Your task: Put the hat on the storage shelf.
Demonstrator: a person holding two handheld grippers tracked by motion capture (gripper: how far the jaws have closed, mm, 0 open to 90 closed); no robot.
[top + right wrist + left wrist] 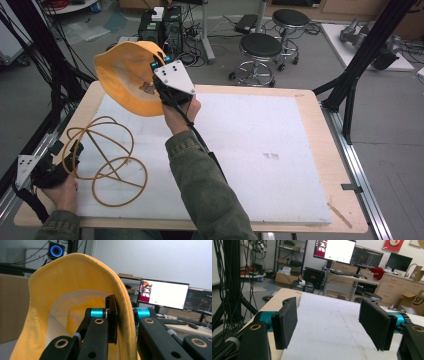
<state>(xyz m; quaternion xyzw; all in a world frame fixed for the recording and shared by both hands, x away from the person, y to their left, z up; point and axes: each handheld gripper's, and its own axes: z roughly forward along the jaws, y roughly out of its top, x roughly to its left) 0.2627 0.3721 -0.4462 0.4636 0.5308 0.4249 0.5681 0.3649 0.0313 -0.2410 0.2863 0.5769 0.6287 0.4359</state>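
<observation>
A yellow cloth hat (125, 75) hangs in the air over the table's far left part, its pale lining facing me. My right gripper (159, 84) is shut on its brim, and in the right gripper view the hat's brim (125, 305) is pinched between the black jaws of the right gripper (123, 312). A yellowish wire frame of looped rings (107, 160) stands on the white mat (260, 150) at the front left. Beside its left edge is my left gripper (67, 157); in the left gripper view the left gripper (329, 325) is open with bare mat between its pads (287, 322).
The mat covers most of a wooden table (320, 130). Black frame posts (360, 60) rise at the right and left of the table. Two stools (260, 47) and computer boxes (160, 25) stand on the floor beyond the far edge.
</observation>
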